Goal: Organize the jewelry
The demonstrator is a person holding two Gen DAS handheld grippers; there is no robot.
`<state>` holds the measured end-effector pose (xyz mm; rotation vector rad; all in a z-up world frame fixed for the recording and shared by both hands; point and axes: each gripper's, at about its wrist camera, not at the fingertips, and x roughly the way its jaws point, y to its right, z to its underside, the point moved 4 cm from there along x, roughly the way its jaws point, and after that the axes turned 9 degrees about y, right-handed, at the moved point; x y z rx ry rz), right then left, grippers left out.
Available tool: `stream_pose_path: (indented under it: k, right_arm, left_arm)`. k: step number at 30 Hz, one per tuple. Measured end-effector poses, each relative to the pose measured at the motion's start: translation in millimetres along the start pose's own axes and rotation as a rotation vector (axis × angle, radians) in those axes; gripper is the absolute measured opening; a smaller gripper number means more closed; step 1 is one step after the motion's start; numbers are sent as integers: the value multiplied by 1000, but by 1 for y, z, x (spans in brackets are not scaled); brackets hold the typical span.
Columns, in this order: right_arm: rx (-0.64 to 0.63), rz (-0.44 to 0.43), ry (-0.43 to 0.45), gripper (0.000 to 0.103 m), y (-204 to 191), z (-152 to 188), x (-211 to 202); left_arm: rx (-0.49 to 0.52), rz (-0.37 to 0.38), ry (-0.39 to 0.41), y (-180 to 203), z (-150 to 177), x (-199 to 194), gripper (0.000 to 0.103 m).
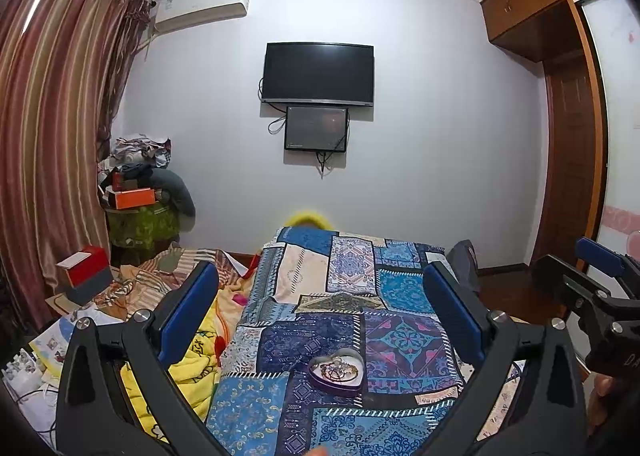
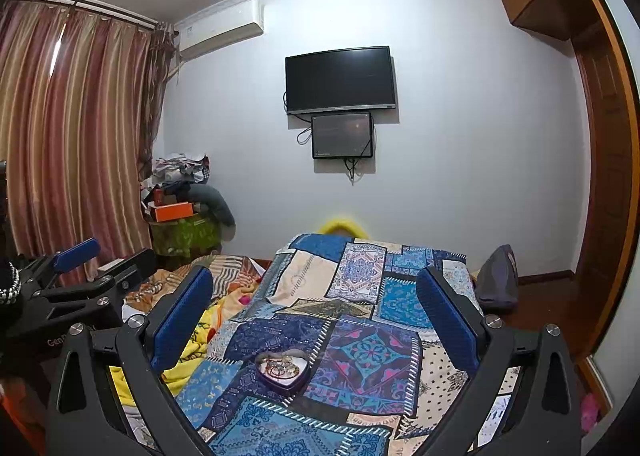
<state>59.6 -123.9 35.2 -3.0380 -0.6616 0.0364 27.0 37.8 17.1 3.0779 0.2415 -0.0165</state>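
1. The left gripper (image 1: 320, 320) hangs above the bed with its blue-padded fingers (image 1: 188, 308) spread wide apart, holding nothing.
2. The right gripper (image 2: 316, 316) is also spread wide and empty, beside the left one.
3. A heart-shaped tin (image 1: 335, 375) sits on the patchwork bedspread (image 1: 400, 340), near the bed's near end and roughly midway across its width.
4. A tangle of jewelry (image 2: 281, 369), chains and rings, lies inside the tin; single pieces are too small to tell.
5. A yellow blanket (image 1: 192, 360) lies along the bedspread's left edge.
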Motion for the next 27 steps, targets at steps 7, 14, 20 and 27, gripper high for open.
stream_pose_path:
  k: [7,14,20,27]
  right_arm:
    - [0,1,-1,101,0,1,0]
    - [0,-1,-5,101,0,1,0]
    - [-1,-1,-8,101,-2,1,0]
    - [-1,-2,-10,101,-2,2,1]
  left_arm:
    - [2,-3,-2,2,2,0,103]
    - [1,8,-12,3,3,2,103]
    - [8,11,-10,5,4,2,103]
    - [14,13,-9,4,5,2,102]
